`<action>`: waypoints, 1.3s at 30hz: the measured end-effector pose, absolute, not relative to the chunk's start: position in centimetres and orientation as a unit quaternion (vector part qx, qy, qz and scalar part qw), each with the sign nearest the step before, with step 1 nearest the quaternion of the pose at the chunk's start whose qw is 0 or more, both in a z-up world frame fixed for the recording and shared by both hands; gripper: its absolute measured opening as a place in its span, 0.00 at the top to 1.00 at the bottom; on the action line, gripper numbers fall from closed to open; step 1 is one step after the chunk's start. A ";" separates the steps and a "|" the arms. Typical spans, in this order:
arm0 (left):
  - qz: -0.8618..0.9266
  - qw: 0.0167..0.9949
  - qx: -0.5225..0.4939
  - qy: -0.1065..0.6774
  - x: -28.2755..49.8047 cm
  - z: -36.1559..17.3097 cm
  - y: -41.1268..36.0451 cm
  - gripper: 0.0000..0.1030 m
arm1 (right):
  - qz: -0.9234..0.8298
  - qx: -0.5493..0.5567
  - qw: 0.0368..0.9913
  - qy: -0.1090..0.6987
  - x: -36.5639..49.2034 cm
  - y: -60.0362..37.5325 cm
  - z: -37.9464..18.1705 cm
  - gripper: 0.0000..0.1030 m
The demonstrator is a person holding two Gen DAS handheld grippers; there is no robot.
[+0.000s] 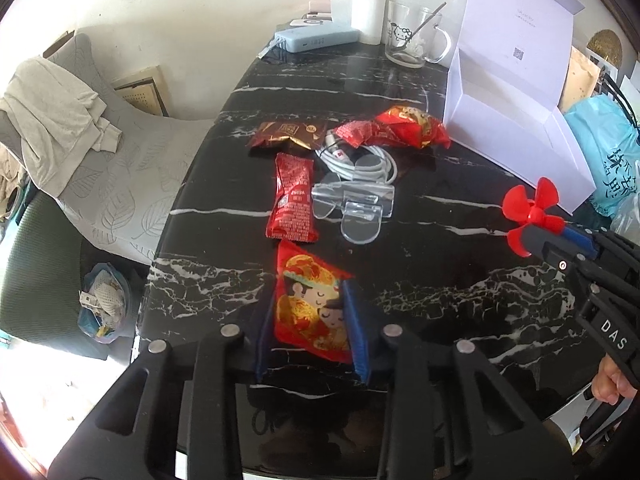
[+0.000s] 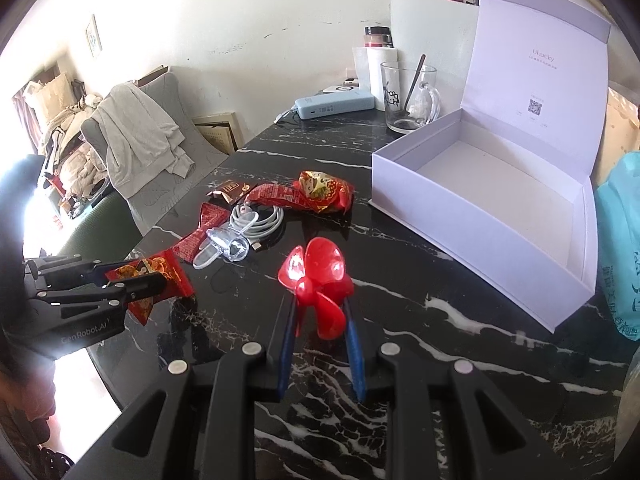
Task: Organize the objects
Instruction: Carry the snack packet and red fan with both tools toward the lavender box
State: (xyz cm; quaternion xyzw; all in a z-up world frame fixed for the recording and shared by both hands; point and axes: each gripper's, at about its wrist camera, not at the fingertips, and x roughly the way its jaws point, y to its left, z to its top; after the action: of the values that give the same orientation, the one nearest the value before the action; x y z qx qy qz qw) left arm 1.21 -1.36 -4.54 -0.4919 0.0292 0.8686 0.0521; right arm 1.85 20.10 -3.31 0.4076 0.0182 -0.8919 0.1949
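Note:
My left gripper (image 1: pixel 312 292) is shut on a red cartoon snack packet (image 1: pixel 310 304), held above the black marble table (image 1: pixel 440 288); it also shows in the right wrist view (image 2: pixel 152 280). My right gripper (image 2: pixel 318 304) is shut on a red propeller fan (image 2: pixel 318 280), also seen at the right of the left wrist view (image 1: pixel 530 210). An open white box (image 2: pixel 480 200) stands at the right, its inside bare. On the table lie a red ketchup sachet (image 1: pixel 292 196), a brown packet (image 1: pixel 286 134), another red snack packet (image 1: pixel 404 126), a white cable (image 1: pixel 360 160) and a clear plastic stand (image 1: pixel 352 204).
A glass mug with a spoon (image 1: pixel 416 36), a blue power bank (image 1: pixel 316 38) and a paper roll (image 1: pixel 366 8) stand at the table's far end. A blue plastic bag (image 1: pixel 608 148) sits right of the box. A grey chair with a cloth (image 1: pixel 60 120) is left of the table.

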 end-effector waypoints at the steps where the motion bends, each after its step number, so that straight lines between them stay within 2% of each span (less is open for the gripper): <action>1: 0.871 0.051 -0.488 0.033 1.2 -4.3 -1.2 0.73 | -0.892 0.407 0.195 0.017 1.8 20.2 -3.3 0.78; 10: 0.868 0.043 -0.494 0.034 0.6 -5.2 -1.0 0.72 | -0.888 0.415 0.197 0.012 1.9 20.8 -3.7 0.78; 16: 0.863 0.046 -0.501 0.036 0.6 -6.1 -1.1 0.68 | -0.886 0.419 0.198 0.014 1.9 20.6 -3.9 0.78; 24: 0.865 0.063 -0.498 0.023 0.1 -6.7 -1.2 0.71 | -0.887 0.419 0.191 0.014 1.8 20.9 -3.8 0.78; 39: 0.873 0.097 -0.477 0.029 0.5 -2.9 1.0 0.73 | -0.900 0.394 0.183 0.007 2.1 22.9 -1.9 0.78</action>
State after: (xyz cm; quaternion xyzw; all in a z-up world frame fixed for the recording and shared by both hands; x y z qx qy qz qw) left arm 0.52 0.97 -2.90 -0.4768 0.0292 0.8731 0.0975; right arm 2.11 22.86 -1.85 0.3945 0.0070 -0.9004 0.1834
